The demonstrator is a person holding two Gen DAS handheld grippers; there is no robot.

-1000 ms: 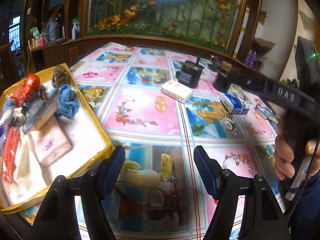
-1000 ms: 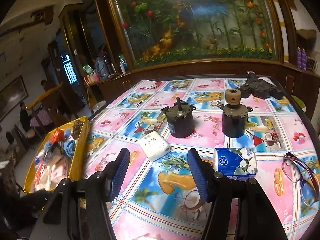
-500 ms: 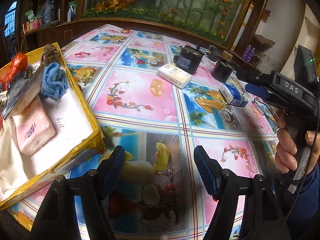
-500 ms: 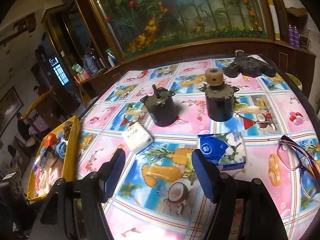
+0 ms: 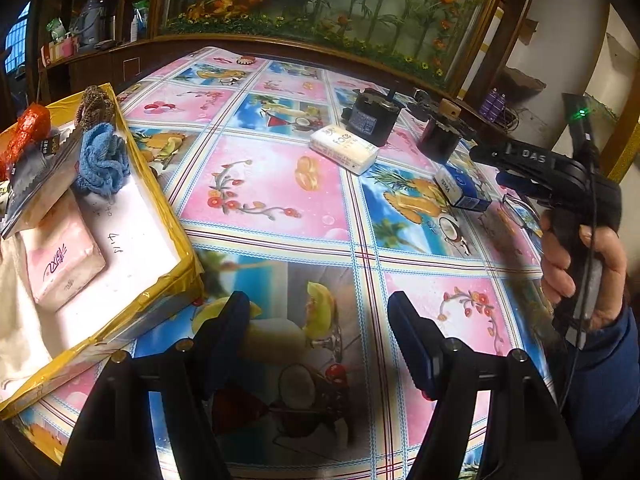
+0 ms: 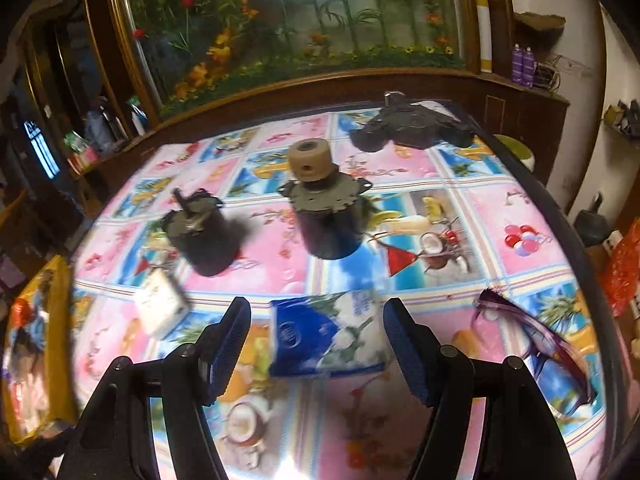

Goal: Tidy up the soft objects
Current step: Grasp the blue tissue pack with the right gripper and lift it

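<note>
A blue and white tissue pack lies on the table between the open fingers of my right gripper, which hangs just above it; it also shows in the left wrist view. A white tissue pack lies further left and shows in the right wrist view. A yellow box at the left holds a pink tissue pack, a blue cloth, a red item and white cloth. My left gripper is open and empty over the table's near edge.
Two black motors stand behind the packs. Purple glasses lie right of the blue pack. A dark gadget sits at the far edge. The floral tablecloth covers the table.
My right gripper has moved forward and down until the blue pack sits between its fingers. My left gripper has tilted slightly and stays open over the near edge.
</note>
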